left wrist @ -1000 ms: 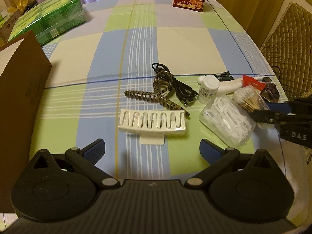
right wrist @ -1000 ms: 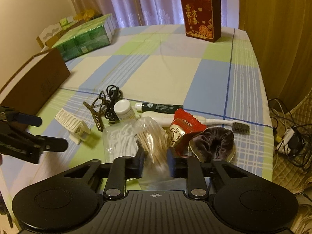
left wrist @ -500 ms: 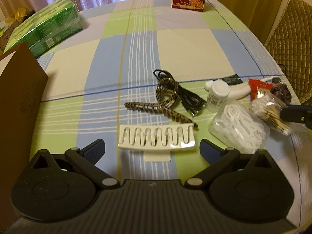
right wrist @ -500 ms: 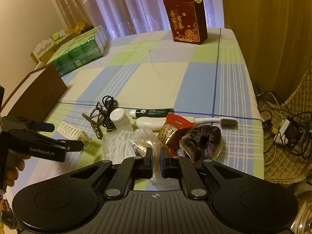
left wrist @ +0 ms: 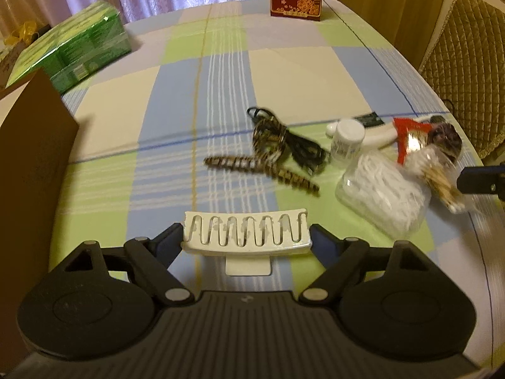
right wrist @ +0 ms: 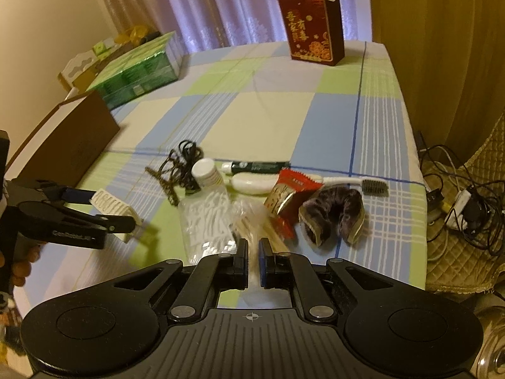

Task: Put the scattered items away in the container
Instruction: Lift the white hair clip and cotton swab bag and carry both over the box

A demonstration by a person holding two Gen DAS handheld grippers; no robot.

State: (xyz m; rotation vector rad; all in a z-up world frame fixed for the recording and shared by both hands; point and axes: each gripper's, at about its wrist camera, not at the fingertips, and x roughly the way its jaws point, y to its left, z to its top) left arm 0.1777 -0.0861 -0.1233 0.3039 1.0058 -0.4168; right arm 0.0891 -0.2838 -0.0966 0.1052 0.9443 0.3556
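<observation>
Checked cloth covers the surface, where the left tongs (left wrist: pixel 246 237) stand wide around the white hair claw (left wrist: pixel 245 232), well right of the brown box (left wrist: pixel 30 170), and may slip off its curved ends, while the right tongs (right wrist: pixel 251 252), nearly closed, pinch a thin cotton-swab bag (right wrist: pixel 252 221) that could slide free.

The cardboard box (left wrist: pixel 28 164) runs off the left edge of the left wrist view, so its opening cannot be seen. At the right edge there, only the dark tip of the right gripper (left wrist: pixel 481 178) enters the frame, and the bag of cotton swabs (left wrist: pixel 442 173) beside it is smeared with blur — whether it is pinched cannot be told from this side. In the right wrist view the hand (right wrist: pixel 19 263) at the lower left is mostly cut off. The hair clip (right wrist: pixel 110 203) is half hidden behind the left gripper (right wrist: pixel 104 211). Print on the small white bottle (right wrist: pixel 206 173) is too small to read.
</observation>
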